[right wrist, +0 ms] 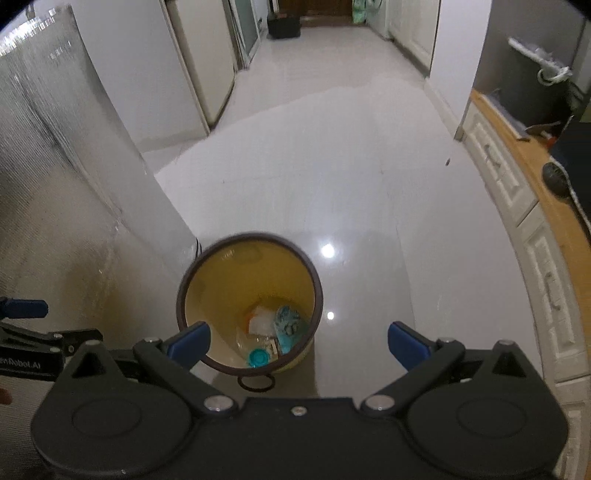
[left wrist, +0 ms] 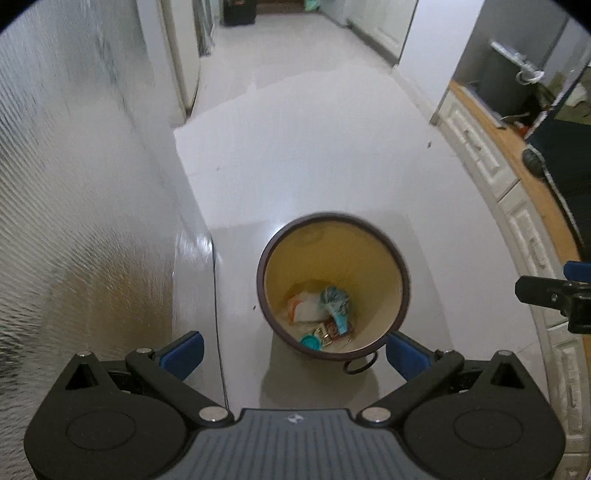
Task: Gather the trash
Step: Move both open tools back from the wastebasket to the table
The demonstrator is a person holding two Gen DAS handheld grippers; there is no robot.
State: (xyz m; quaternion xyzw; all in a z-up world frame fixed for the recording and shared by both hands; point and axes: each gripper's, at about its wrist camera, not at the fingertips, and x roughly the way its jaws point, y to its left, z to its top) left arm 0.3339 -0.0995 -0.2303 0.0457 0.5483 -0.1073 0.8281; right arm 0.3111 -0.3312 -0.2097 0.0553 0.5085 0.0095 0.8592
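A round bin (left wrist: 373,236) with a dark rim and yellow inside stands on the white floor below both grippers; it also shows in the right wrist view (right wrist: 221,273). Inside lie crumpled wrappers (left wrist: 334,301), white paper (left wrist: 306,308) and a teal lid (left wrist: 310,341); the wrappers (right wrist: 290,326) and the lid (right wrist: 258,357) show in the right view too. My left gripper (left wrist: 293,352) is open and empty above the bin. My right gripper (right wrist: 299,345) is open and empty above the bin's right edge. The right gripper's tip shows at the left view's edge (left wrist: 554,295).
A shiny textured wall (left wrist: 74,221) runs along the left. White cabinets with a wooden counter (left wrist: 517,155) run along the right, with dark items on top. A corridor leads away ahead to a dark box (left wrist: 239,13).
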